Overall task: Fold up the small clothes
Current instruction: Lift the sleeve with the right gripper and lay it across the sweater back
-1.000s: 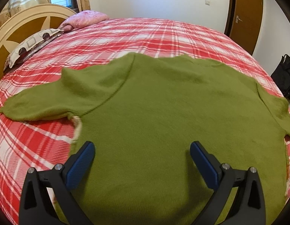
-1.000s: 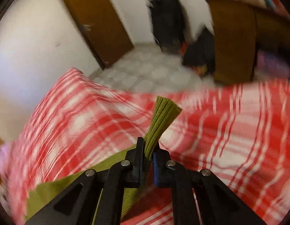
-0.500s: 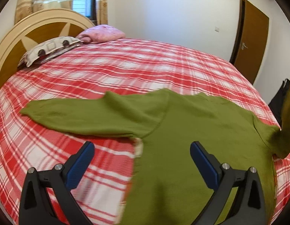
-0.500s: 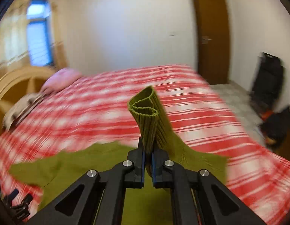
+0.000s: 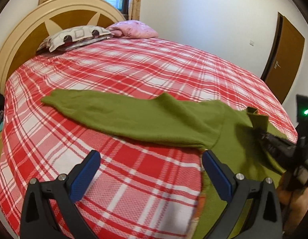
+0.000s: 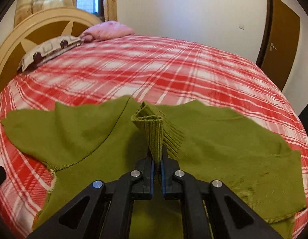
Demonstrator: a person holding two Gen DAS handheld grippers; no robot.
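The green sweater [image 6: 213, 139] lies spread on the plaid bedspread [image 6: 154, 69], its body beneath and ahead of the right gripper [image 6: 157, 163], one sleeve folded in over the body. The other sleeve [image 5: 124, 115] lies flat, stretched out beyond the blue fingertips [image 5: 86, 175] of the left gripper [image 5: 152, 175], whose jaws stand wide and hold nothing. The right jaws are clamped tight on the ribbed cuff [image 6: 152, 131], standing up between them, so I judge folding barely begun: one sleeve mid-fold, the other and the body left.
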